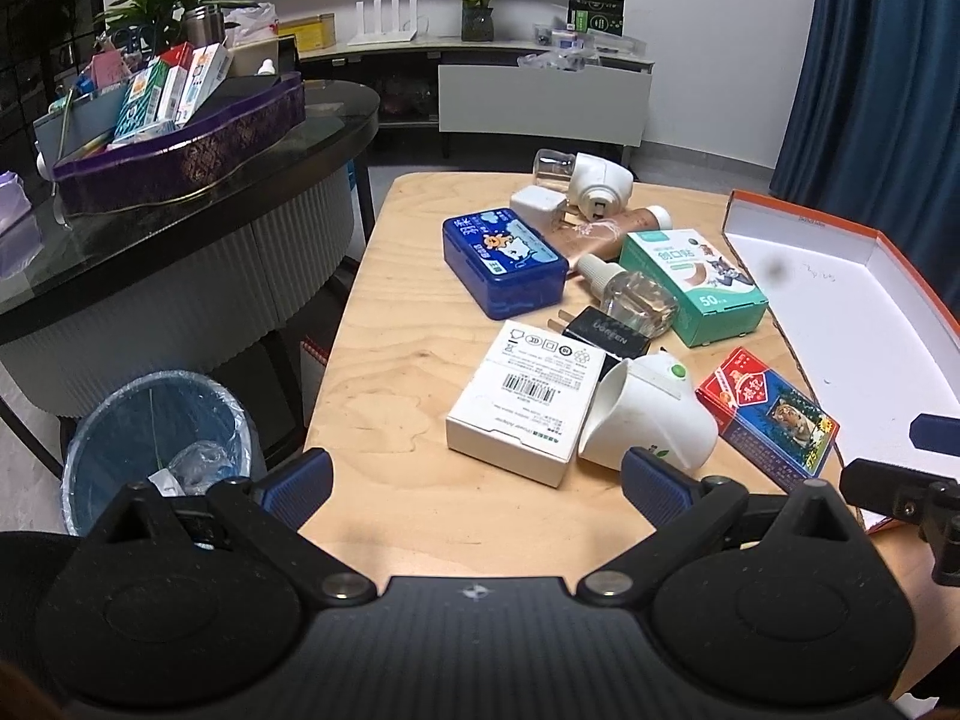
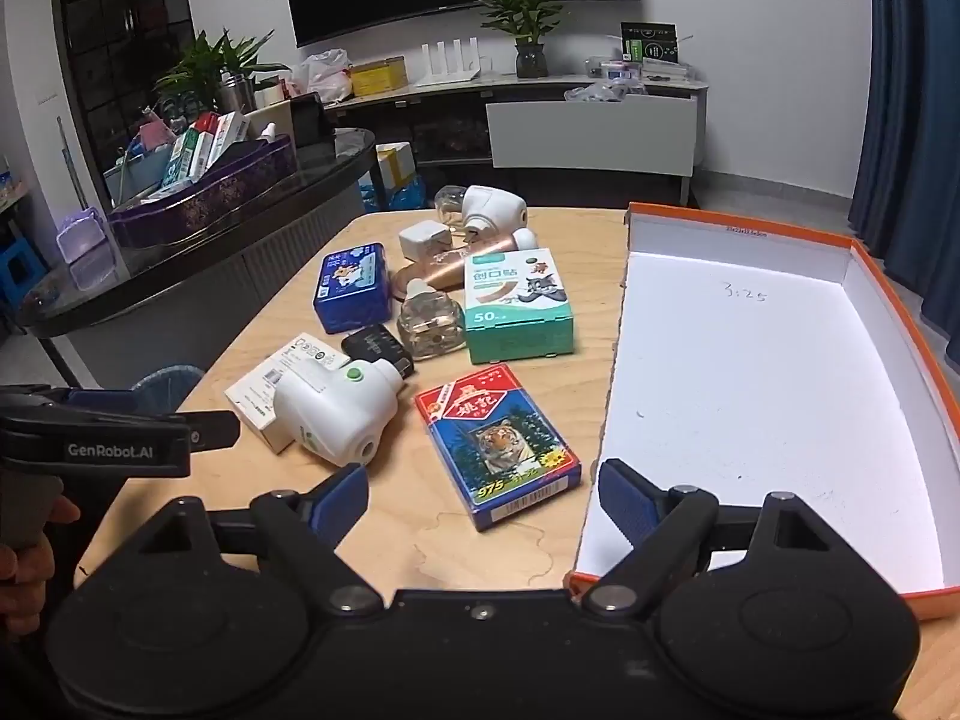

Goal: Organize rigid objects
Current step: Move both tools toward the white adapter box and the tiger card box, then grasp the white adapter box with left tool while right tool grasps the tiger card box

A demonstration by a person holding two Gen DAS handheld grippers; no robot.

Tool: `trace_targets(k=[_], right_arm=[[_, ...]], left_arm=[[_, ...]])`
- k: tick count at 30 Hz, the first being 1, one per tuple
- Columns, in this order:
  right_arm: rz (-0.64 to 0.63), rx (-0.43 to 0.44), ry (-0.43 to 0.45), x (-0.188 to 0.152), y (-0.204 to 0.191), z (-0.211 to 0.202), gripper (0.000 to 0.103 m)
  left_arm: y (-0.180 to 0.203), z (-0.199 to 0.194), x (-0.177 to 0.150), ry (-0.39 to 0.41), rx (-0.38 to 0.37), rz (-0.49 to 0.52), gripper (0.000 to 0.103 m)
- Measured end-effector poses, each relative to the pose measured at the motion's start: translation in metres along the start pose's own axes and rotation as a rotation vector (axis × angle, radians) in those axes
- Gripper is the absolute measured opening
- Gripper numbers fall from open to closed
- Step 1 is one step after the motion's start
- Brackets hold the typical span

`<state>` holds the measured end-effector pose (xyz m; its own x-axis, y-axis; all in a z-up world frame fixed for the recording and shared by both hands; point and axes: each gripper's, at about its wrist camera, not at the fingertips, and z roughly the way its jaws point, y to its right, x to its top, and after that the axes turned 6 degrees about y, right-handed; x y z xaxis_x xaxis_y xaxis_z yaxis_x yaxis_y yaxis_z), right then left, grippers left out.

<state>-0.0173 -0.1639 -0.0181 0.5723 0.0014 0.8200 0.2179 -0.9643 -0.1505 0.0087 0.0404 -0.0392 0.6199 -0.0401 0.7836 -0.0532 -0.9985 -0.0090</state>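
Both the left gripper [image 1: 477,483] and right gripper [image 2: 483,495] hang released, so slide wide jaws around the red-and-blue tiger card box [image 2: 498,444] lying just beside the big orange-edged white tray [image 2: 888,276].

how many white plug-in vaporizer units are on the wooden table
2. One lies near the table's front, resting against the white adapter box beside the playing card pack. The other lies at the far end, behind the white charger cube. Others could be hidden behind the clutter.

Both tongs, left [image 1: 477,483] and right [image 2: 483,495], hover side by side, spread wide, holding nothing.
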Motion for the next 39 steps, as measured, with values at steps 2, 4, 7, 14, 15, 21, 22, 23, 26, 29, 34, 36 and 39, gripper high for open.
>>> trace_targets(k=[2, 4, 7, 14, 15, 21, 22, 23, 26, 29, 34, 36, 39], right_arm=[[-0.006, -0.004, 0.002, 0.0, -0.001, -0.001, 0.099], [-0.01, -0.005, 0.005, 0.001, -0.002, -0.002, 0.099], [-0.007, -0.002, 0.007, 0.002, -0.001, -0.002, 0.099], [-0.012, -0.002, 0.014, 0.0, 0.001, -0.001, 0.099], [-0.013, -0.002, 0.015, 0.0, 0.001, -0.003, 0.099], [-0.008, -0.002, 0.011, 0.003, -0.002, 0.0, 0.099], [-0.009, -0.001, 0.01, 0.003, -0.003, -0.001, 0.099], [-0.01, 0.0, 0.01, 0.003, -0.003, -0.001, 0.099], [-0.015, -0.001, 0.007, 0.004, -0.002, 0.0, 0.099], [-0.008, 0.001, 0.008, 0.004, -0.002, 0.001, 0.099], [-0.02, -0.01, -0.009, 0.005, -0.001, 0.004, 0.099], [-0.026, -0.013, -0.013, 0.005, -0.001, 0.005, 0.099], [-0.026, -0.01, -0.018, 0.005, -0.001, 0.007, 0.099]], left_arm=[[0.0, 0.001, 0.0, 0.0, 0.0, 0.0, 0.103], [0.0, 0.001, 0.0, 0.0, 0.004, -0.001, 0.103], [-0.001, 0.002, 0.0, 0.002, 0.004, 0.0, 0.103], [-0.004, 0.007, 0.001, -0.001, 0.008, 0.008, 0.103], [-0.005, 0.008, 0.001, -0.001, 0.008, 0.01, 0.103], [-0.007, 0.015, 0.003, -0.005, 0.008, 0.024, 0.103], [-0.008, 0.016, 0.003, -0.008, 0.006, 0.024, 0.103], [-0.009, 0.018, 0.004, -0.01, 0.005, 0.022, 0.103], [-0.011, 0.023, 0.006, -0.013, 0.007, 0.03, 0.103], [-0.012, 0.029, 0.007, -0.018, 0.001, 0.042, 0.103], [-0.011, 0.036, 0.011, -0.018, -0.013, 0.059, 0.103], [-0.011, 0.039, 0.012, -0.022, -0.02, 0.063, 0.103], [-0.011, 0.043, 0.013, -0.025, -0.024, 0.07, 0.103]])
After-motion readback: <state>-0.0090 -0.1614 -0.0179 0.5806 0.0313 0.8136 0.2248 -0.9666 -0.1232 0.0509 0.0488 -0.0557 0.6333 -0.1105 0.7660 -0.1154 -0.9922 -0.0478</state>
